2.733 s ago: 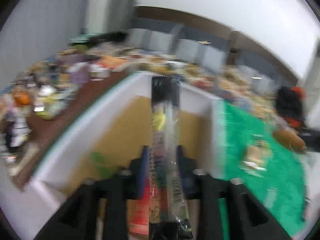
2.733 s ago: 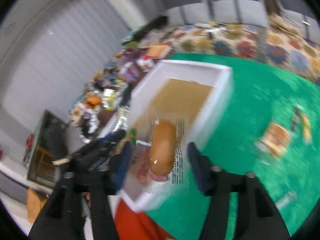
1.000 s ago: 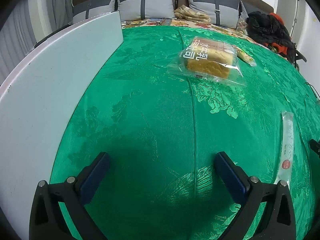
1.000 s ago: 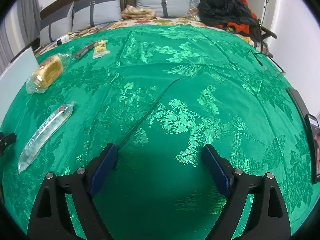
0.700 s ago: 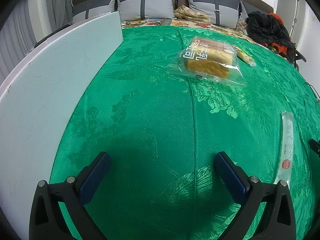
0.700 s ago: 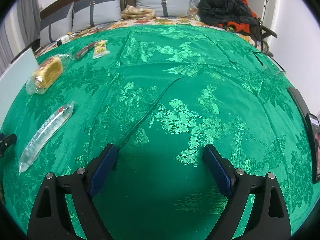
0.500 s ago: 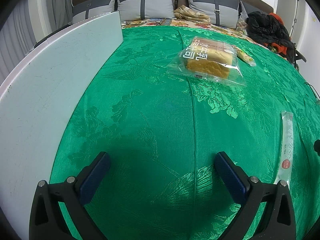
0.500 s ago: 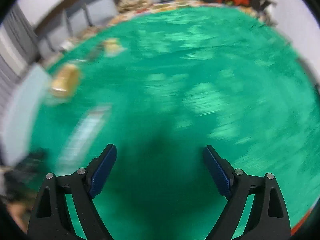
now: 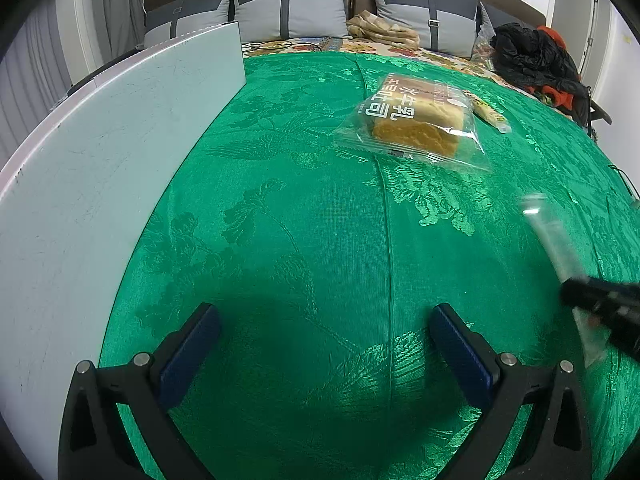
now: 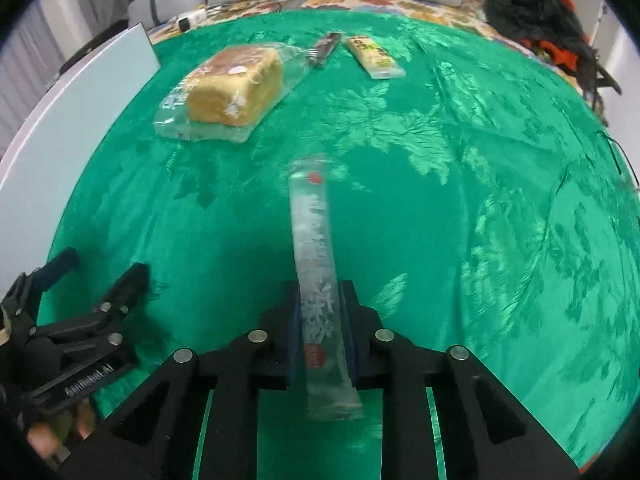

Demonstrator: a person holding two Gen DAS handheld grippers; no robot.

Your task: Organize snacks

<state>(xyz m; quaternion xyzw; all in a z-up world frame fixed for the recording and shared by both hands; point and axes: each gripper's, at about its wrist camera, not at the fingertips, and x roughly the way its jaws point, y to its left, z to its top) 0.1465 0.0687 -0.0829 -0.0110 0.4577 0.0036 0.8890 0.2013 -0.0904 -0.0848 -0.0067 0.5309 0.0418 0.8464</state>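
On the green flowery cloth (image 10: 460,160) that covers the table, the right gripper (image 10: 320,332) has just closed on the long clear plastic snack stick with red dots (image 10: 316,264). A moment ago that stick lay flat on the cloth and this gripper was wide open with nothing in it. Now the stick pokes forward between the jaws, its far end off the cloth. So one more snack looks ready to be carried, likely to the big white box (image 9: 100,168) on the left.

The left gripper (image 9: 324,344) is open and holds nothing. It has not moved and hangs over bare cloth just beside the box wall.

The clear bag with a yellow-brown loaf of bread (image 9: 416,124) waits near the box, not touched yet. Big white Chinese letters on its brown label read "水牛乳吐司". Further back lie a small yellow snack pack (image 10: 374,58) and a thin dark stick pack (image 10: 326,48); their print is too small to read. The black frame of the left gripper reads something like "Sunbabel AI", a bit blurry.
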